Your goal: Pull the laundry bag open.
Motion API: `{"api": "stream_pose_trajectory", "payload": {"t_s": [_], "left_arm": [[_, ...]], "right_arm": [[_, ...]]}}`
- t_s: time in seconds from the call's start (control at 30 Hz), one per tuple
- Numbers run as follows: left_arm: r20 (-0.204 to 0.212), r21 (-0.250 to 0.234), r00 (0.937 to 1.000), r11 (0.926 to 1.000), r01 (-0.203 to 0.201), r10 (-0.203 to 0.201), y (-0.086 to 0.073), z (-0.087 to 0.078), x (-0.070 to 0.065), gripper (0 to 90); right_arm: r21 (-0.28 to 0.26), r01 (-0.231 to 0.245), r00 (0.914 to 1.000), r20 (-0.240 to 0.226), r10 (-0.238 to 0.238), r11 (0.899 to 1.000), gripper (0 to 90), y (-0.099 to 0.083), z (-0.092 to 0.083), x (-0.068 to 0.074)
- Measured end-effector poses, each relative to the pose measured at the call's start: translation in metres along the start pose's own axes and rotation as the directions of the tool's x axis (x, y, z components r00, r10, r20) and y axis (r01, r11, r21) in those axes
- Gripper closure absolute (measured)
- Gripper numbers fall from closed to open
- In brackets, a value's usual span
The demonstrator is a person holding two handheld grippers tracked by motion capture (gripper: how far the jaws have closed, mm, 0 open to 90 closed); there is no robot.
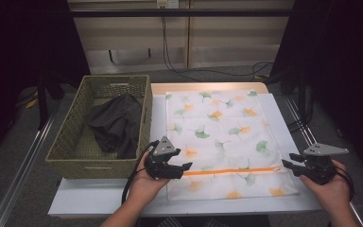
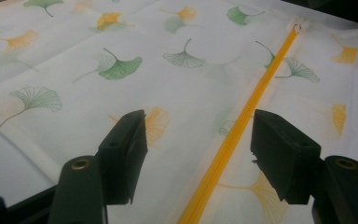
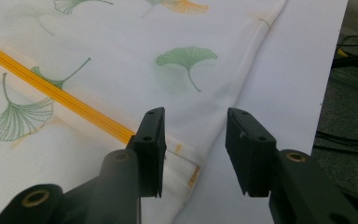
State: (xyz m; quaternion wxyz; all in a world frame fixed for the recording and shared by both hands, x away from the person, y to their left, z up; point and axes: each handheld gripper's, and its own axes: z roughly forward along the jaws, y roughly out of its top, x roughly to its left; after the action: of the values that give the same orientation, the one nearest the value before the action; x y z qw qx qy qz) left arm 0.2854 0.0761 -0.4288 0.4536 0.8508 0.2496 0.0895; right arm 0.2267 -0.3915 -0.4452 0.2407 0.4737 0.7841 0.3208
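The pillowcase (image 1: 222, 142) lies flat on the white counter (image 1: 99, 196), just right of the wicker basket (image 1: 71, 142) at the counter's 9 o'clock side; fabric is white, printed with green and orange ginkgo leaves; an orange zipper (image 1: 231, 171) runs across it near the 6 o'clock edge, shut along its visible length, its small metal pull (image 2: 297, 29) at the right-hand end; the cloth shows faint fold creases.

Left hand-held gripper (image 1: 182, 169): at the zipper's left end, jaws apart, straddling the zipper line, pads not pressing the cloth.

Right hand-held gripper (image 1: 288, 163): at the pillowcase's right edge near the zipper's end; jaws apart, nothing clamped; one jaw over the hem, the other over bare counter.

A dark garment (image 1: 116, 125) lies crumpled inside the basket.
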Motion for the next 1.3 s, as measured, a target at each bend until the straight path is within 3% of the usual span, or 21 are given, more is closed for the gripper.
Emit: {"api": "stream_pose_trajectory", "payload": {"t_s": [0.5, 0.93, 1.2, 1.3], "left_arm": [[0.004, -0.001, 1.0000, 1.0000, -0.003, 0.003, -0.001, 0.001, 0.000, 35.8], [0.009, 0.008, 0.9999, 0.9999, -0.009, 0.008, -0.001, 0.002, 0.000, 35.5], [0.014, 0.010, 0.9999, 0.9999, -0.008, 0.008, -0.001, 0.002, 0.000, 35.4], [0.015, 0.010, 0.9999, 0.9999, -0.005, 0.004, -0.001, 0.002, -0.001, 35.3]], "right_arm": [[0.059, -0.079, 0.9965, -0.022, 0.081, 0.995, 58.7, -0.009, 0.015, -0.008], [0.093, -0.091, 0.9951, -0.031, 0.094, 0.992, 58.8, -0.012, 0.021, -0.009], [0.110, -0.098, 0.9930, -0.056, 0.104, 0.989, 61.5, -0.013, 0.025, -0.009], [0.106, -0.106, 0.9895, -0.087, 0.116, 0.989, 65.6, -0.014, 0.026, -0.011]]}}
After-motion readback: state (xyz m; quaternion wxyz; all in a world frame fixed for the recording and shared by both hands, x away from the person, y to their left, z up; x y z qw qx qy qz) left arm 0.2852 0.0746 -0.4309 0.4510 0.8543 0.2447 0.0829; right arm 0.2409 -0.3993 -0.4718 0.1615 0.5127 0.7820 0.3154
